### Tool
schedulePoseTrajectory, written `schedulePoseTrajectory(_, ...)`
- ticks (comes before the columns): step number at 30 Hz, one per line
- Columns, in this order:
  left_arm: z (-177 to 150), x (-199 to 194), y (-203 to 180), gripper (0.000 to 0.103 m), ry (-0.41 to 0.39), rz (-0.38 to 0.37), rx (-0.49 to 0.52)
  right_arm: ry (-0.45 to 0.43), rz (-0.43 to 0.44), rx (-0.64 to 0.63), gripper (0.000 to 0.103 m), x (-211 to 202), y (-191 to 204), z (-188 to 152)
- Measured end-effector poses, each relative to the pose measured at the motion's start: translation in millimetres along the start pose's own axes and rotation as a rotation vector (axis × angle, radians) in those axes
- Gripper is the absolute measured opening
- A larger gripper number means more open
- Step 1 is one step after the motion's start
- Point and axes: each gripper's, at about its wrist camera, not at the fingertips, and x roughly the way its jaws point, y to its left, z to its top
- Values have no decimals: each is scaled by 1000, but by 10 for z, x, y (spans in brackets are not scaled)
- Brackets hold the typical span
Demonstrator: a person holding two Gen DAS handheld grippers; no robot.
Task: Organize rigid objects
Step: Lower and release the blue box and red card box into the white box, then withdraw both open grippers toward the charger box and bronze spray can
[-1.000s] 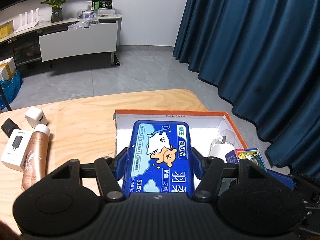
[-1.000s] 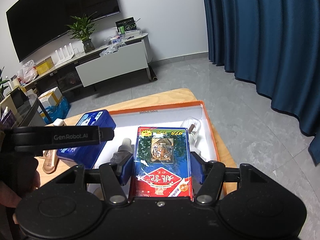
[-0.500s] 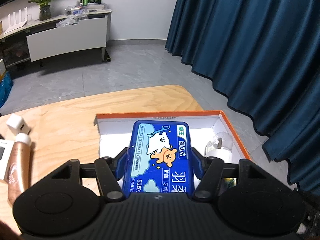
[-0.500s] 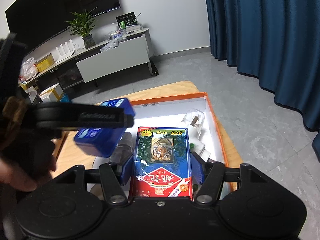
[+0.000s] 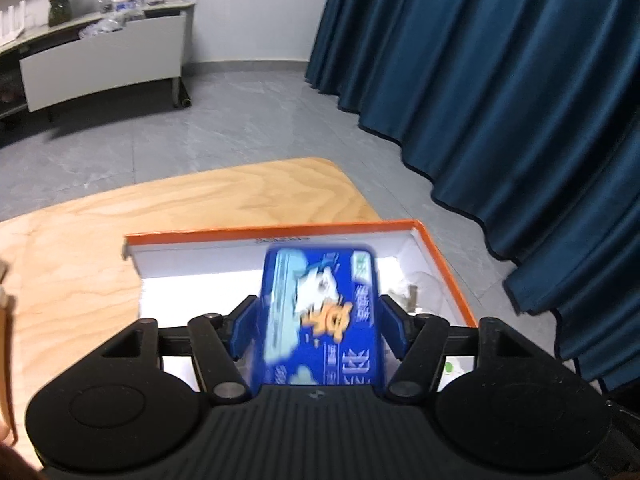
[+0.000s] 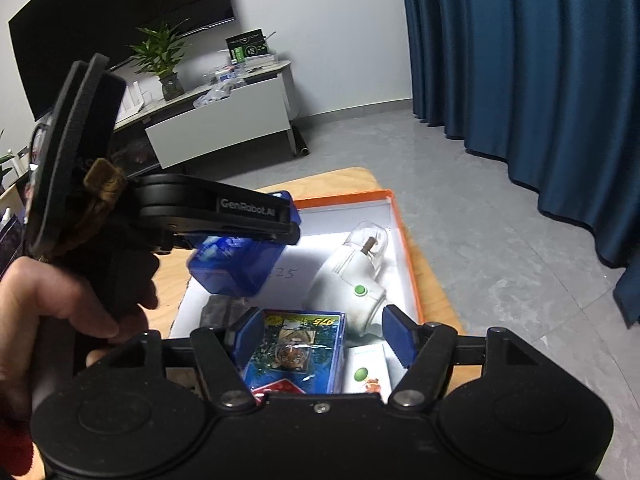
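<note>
Both hands are at the dropping-off step, letting go of things over the orange-rimmed box (image 5: 440,256) on the wooden bench (image 5: 200,208). The left tongs (image 5: 318,330) have just been widening; the blue cartoon box (image 5: 320,312) sits blurred between the pads with gaps at both sides, so it looks released and falling. The right tongs (image 6: 320,338) have just been widening too, and the card pack (image 6: 294,350) lies below them in the box, free of the right pad, beside a white gadget (image 6: 348,276). Next, both tongs need lifting clear without nudging the contents.
</note>
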Motion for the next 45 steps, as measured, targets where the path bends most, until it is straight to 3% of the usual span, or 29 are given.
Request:
schedulePoseTrajectory(3, -20, -89, -12, 82, -24, 4, 15, -11, -7, -16, 79, -61, 21, 1)
schedulePoseTrajectory(7, -41, -275, 25, 83, -46, 18, 9, -29, -13, -25, 79, -116, 72, 23)
schedulePoseTrajectory(15, -179, -709, 222, 93, -85, 127, -7, -59, -4, -45, 83, -235, 300, 76)
schedulePoseTrajectory(30, -445, -1342, 900, 93, -106, 285, -110, -22, 140, -121, 83, -167, 1030, 54)
schedulePoseTrajectory(45, -672, -1484, 1491, 93, -110, 348, -197, 20, 200, -208, 83, -38, 1526, -46)
